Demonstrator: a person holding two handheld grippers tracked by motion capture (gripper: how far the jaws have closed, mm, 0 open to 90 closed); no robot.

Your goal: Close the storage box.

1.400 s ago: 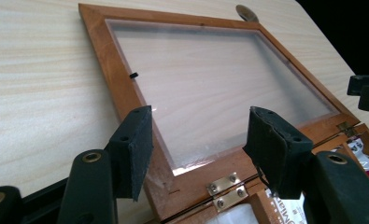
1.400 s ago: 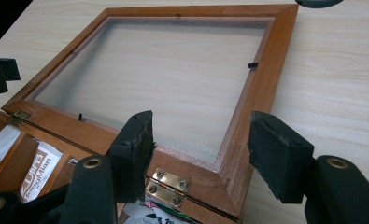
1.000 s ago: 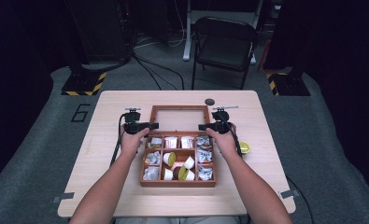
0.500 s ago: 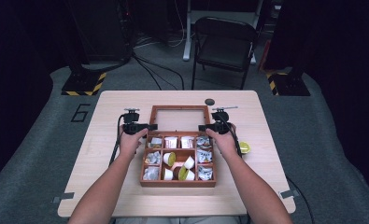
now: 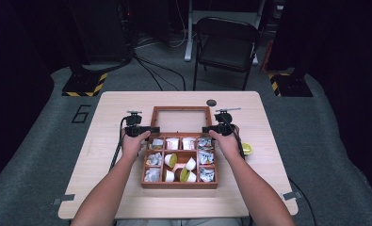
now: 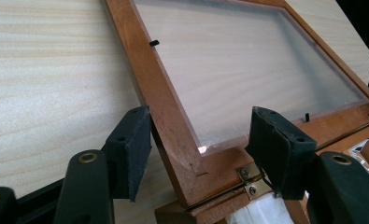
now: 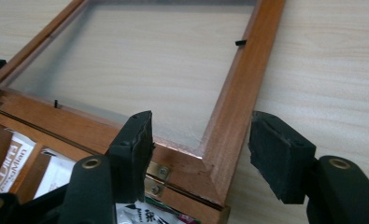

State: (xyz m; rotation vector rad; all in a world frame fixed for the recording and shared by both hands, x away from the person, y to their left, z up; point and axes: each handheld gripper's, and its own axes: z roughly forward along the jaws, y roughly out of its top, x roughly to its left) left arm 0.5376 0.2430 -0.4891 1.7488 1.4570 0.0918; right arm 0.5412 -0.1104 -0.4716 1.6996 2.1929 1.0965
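Note:
A wooden box point(image 5: 179, 184) with several compartments of sachets and small cups sits mid-table. Its glass-paned lid point(image 5: 180, 108) is swung back beyond the hinges. My left gripper point(image 5: 146, 129) is at the lid's near left corner and my right gripper point(image 5: 211, 128) at its near right corner. Seen from the left gripper point(image 6: 201, 135), the open jaws straddle the lid frame point(image 6: 159, 93) just above a brass hinge point(image 6: 250, 179). From the right gripper point(image 7: 201, 140), the jaws also stand open around the frame point(image 7: 233, 102). The pads are apart from the wood.
A small dark round object point(image 5: 211, 102) lies behind the lid. A yellow-green cup point(image 5: 246, 149) rests right of the box by my right wrist. The pale wooden table point(image 5: 103, 108) has bare room left and right. A folding chair point(image 5: 226, 44) stands beyond the far edge.

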